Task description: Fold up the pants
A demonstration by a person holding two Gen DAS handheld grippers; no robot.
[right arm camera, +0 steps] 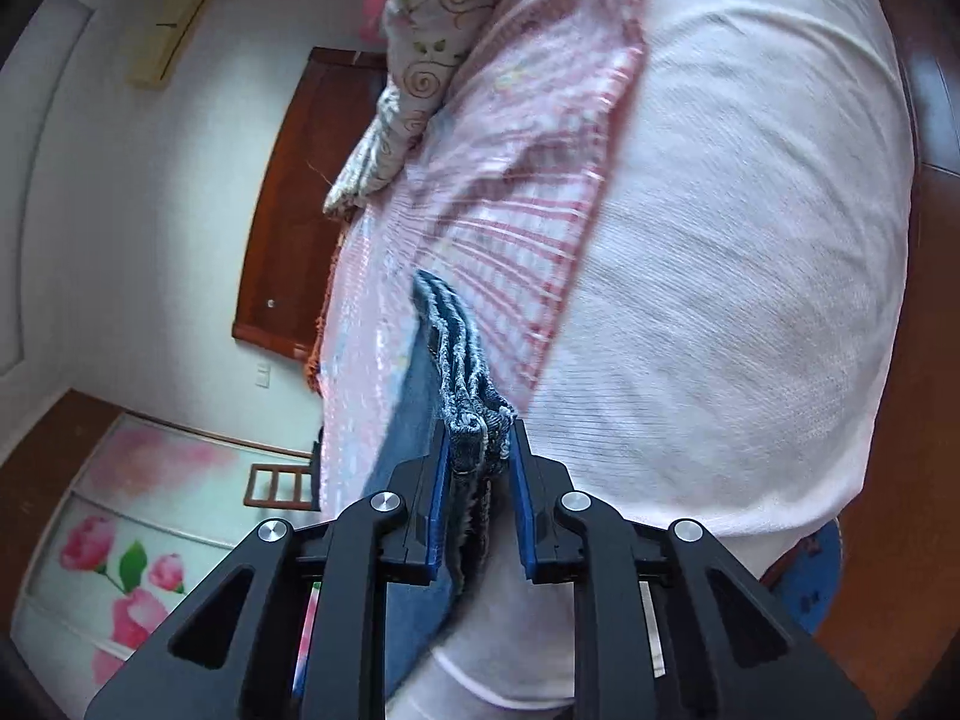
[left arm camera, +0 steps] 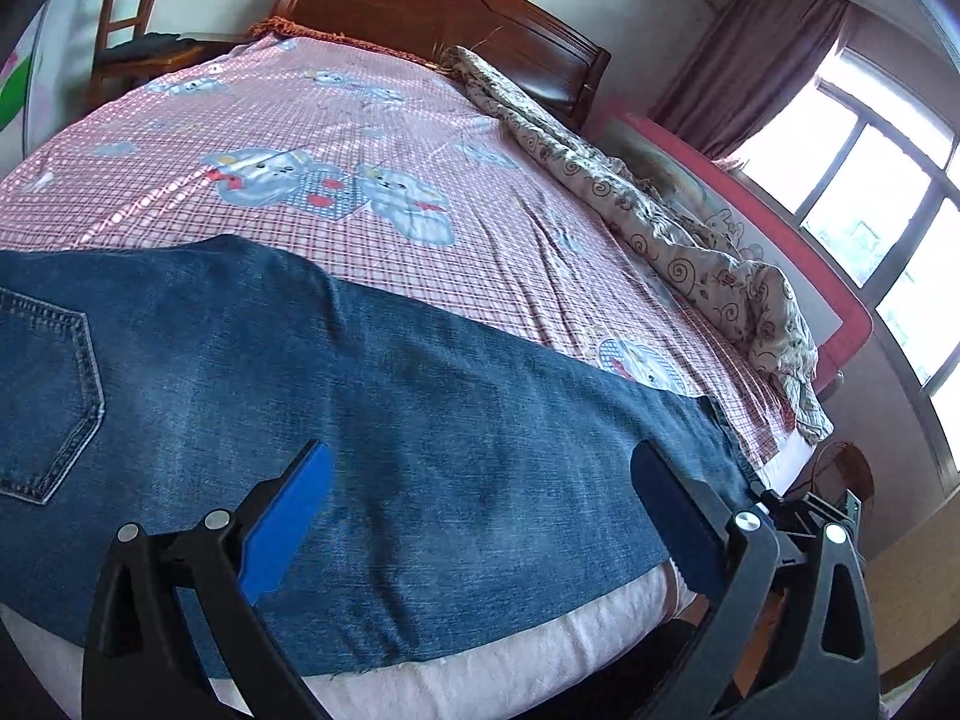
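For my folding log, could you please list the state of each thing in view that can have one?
jeans: laid flat on the bed, back pocket up
jeans hem: layers bunched, clamped
left gripper: open over the jeans, holding nothing
right gripper: shut on the hem
quilt: crumpled along the bed's far side
curtain: drawn aside

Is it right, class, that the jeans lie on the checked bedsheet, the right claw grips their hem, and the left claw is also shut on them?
Not quite: the left wrist view shows the left claw open above the jeans; the rest holds.
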